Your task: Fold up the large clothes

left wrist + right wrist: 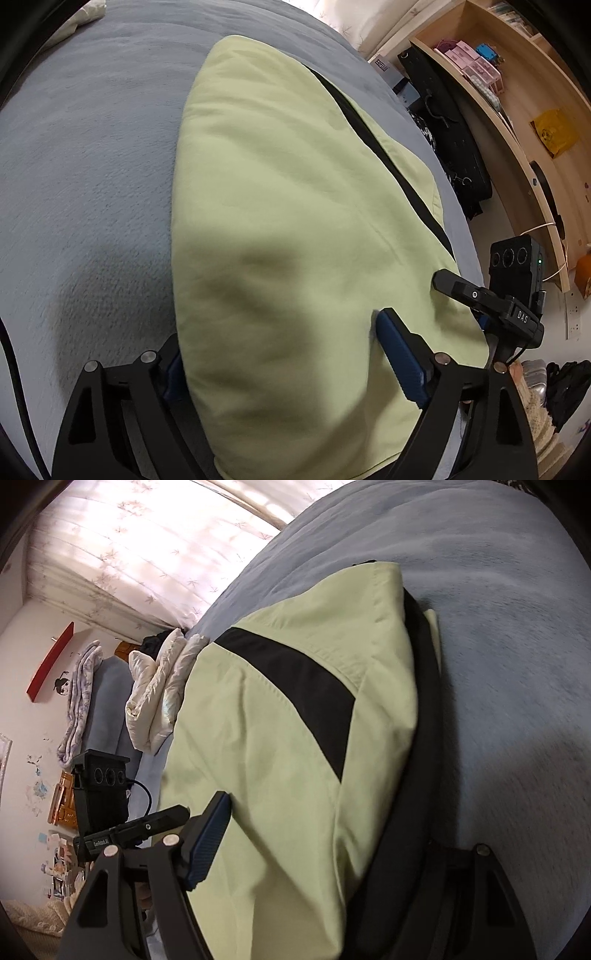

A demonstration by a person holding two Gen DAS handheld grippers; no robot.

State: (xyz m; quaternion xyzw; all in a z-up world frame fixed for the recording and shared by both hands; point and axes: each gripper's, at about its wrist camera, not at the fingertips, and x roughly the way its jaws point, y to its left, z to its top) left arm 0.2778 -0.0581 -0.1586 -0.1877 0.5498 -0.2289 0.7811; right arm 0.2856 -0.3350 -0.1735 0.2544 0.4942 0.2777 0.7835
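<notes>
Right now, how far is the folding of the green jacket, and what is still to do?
Done: the light green jacket already lies doubled on the grey blanket, a black stripe on top. In hand: the left gripper and right gripper both straddle its near end, jaws wide, not visibly pinching it. Left: probably closing on that end and folding it over once more, since the bundle is long.

- Pale green garment (280, 206) with black bands (295, 679), folded into a thick, layered bundle, lies flat on the grey bed (85, 155).
- Its near end runs between the fingers of the left hand-held gripper (284, 354).
- Black lining (417, 760) shows along one folded edge.
</notes>
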